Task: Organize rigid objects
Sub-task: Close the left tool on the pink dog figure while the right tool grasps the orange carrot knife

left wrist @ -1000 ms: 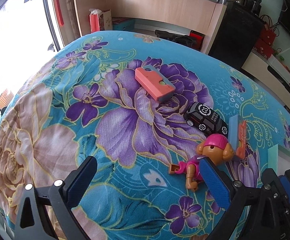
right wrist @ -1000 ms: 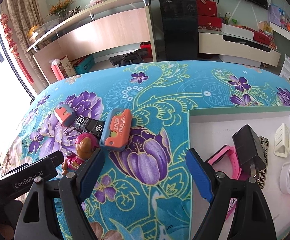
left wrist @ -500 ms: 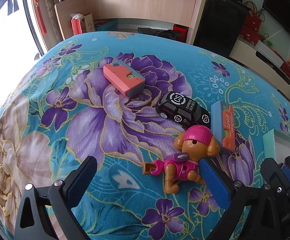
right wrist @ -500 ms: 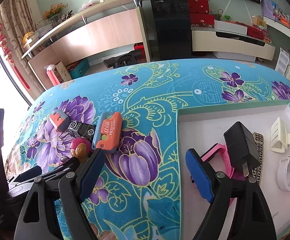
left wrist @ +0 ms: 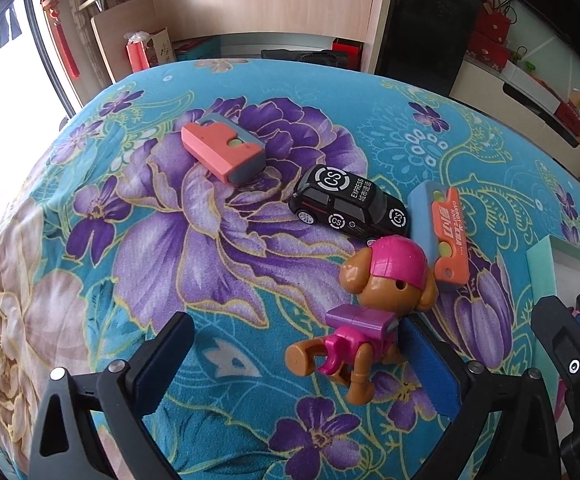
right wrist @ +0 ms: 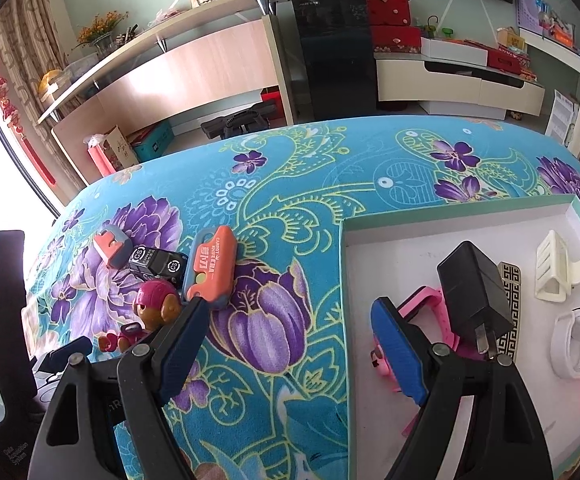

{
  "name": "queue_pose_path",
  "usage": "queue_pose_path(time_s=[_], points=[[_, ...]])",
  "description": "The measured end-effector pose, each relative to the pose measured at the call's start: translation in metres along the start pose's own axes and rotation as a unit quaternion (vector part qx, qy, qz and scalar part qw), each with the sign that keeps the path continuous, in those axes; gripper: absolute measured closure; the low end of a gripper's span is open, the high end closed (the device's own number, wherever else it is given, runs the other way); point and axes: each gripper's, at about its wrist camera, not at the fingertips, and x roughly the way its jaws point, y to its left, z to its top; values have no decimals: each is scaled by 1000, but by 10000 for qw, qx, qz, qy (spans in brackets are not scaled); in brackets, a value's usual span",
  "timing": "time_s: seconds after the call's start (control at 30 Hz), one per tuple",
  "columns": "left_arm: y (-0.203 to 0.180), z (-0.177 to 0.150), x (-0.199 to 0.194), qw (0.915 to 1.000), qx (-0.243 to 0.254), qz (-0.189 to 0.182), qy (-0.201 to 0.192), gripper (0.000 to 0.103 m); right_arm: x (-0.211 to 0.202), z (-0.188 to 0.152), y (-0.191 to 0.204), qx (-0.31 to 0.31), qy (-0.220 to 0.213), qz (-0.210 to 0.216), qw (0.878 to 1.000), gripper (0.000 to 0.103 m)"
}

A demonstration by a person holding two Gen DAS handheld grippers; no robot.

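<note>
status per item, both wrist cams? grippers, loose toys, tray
left gripper: open, empty, dog figure at its right finger
right gripper: open, empty
dog figure: on blanket
black toy car: on its wheels
tray: holds black charger, pink watch

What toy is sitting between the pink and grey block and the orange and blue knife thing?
The black toy car sits between the pink-and-grey block and the orange-and-blue knife toy; the left wrist view shows it best.

left gripper (left wrist: 294, 354) moved in on dog toy (left wrist: 374, 304), toy now between open fingers, near right pad; right gripper (right wrist: 294, 344) shifted slightly
</note>
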Motion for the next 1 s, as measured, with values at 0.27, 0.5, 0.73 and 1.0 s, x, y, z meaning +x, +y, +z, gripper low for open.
queue_pose_path(time_s=[0.27,0.5,0.73,1.0], points=[[-9,-2,-4,9996,162,-212,-55,23,0,0,0,10,-9,16,10000,20],[-18,-3,-10,9980,285,-550,-106,57,0,0,-4,120,-10,54,9999,20],[-6,-2,-16,9980,155,-562,-230,75,2,-1,-2,29,16,-39,10000,20],[21,1,-20,9978,-235,-520,-343,76,6,-2,1,-14,90,41,10000,20]])
